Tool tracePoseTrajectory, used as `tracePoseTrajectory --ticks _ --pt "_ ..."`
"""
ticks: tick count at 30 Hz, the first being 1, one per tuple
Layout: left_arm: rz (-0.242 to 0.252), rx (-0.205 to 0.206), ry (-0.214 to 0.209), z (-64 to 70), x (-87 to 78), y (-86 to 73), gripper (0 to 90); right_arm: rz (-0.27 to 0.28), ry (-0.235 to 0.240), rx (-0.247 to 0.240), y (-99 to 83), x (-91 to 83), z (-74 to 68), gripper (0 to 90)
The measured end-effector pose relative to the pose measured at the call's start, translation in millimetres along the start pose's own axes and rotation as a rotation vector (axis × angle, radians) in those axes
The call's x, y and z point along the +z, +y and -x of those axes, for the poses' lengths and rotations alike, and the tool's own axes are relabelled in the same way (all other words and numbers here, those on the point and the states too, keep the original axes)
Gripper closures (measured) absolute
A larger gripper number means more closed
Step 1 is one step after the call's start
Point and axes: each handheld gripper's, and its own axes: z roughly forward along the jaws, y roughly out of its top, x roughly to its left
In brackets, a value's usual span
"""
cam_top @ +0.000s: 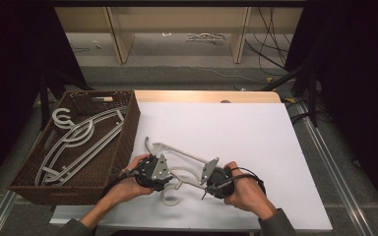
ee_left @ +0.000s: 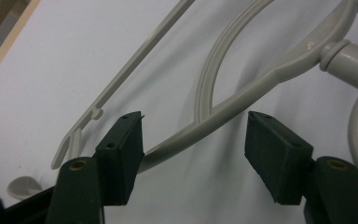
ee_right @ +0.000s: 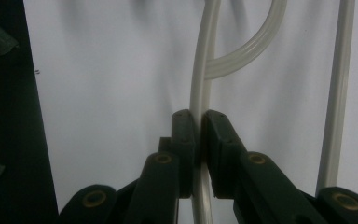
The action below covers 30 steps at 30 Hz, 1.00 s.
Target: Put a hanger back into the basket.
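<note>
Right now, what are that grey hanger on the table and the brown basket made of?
The hanger looks like moulded plastic: pale grey, smooth, with ribbed arms and a slight sheen. The basket seems woven wicker or rattan, dark brown and matt; its fine weave texture shows, though synthetic fibre is possible.

A white sheet [cam_top: 226, 137] covers most of a pale wooden table [cam_top: 206, 96], whose bare far edge shows beyond it; past the table lies a grey floor [cam_top: 177, 61] scattered with thin black and white cables [cam_top: 270, 49]; farther back stands light wooden shelving [cam_top: 123, 34] with upright panels, open underneath; black curtains [cam_top: 354, 73] hang at both sides, closing the scene in darkness; metal rails [cam_top: 332, 157] run along the floor on the right and at the lower left corner; soft, even light falls from above, with only faint shadows on the white sheet
</note>
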Motion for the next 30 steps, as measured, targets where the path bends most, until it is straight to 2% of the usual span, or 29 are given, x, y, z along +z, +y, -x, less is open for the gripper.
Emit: tracePoseTrajectory --ticks 2,7,8,10,13,16,17,19,20,27,30 --pt "0.004 0.027 -0.022 -0.4 3.3 2.8 39.3 0.002 0.001 -0.001 -0.2 0.1 0.1 82.6" --pt "-0.004 0.116 -0.067 1.0 10.5 11.1 56.3 0.004 0.001 -0.005 -0.8 -0.3 0.3 82.5" --pt "-0.006 0.152 -0.073 0.4 11.8 12.8 58.6 0.006 0.000 -0.007 -0.9 -0.4 0.7 82.5" --pt "-0.014 0.205 -0.054 0.7 11.5 16.3 62.2 0.011 -0.006 -0.010 -1.8 -0.3 1.7 82.5" --pt "-0.020 0.220 -0.039 -0.1 9.1 20.8 64.6 0.028 -0.018 -0.017 -4.5 -2.5 5.2 82.4" --pt "-0.020 0.236 -0.045 -3.6 6.6 24.0 65.8 0.051 -0.024 -0.019 -6.6 -5.9 9.1 81.9" --pt "-0.013 0.233 -0.042 -3.6 5.5 24.7 66.2 0.056 -0.033 -0.014 -7.7 -7.4 10.4 81.4" --pt "0.003 0.272 -0.054 -4.6 2.9 26.6 67.9 0.078 -0.053 0.009 -11.7 -9.2 13.6 80.5" --pt "0.005 0.279 -0.048 -4.3 0.5 27.6 68.7 0.082 -0.059 0.017 -12.9 -9.6 14.7 80.3" --pt "0.030 0.304 -0.048 -6.9 -10.6 34.9 72.5 0.103 -0.114 0.048 -18.8 -11.3 22.1 76.7" --pt "0.039 0.306 -0.039 -6.9 -13.2 36.7 73.5 0.111 -0.122 0.058 -19.5 -11.8 23.5 75.5"
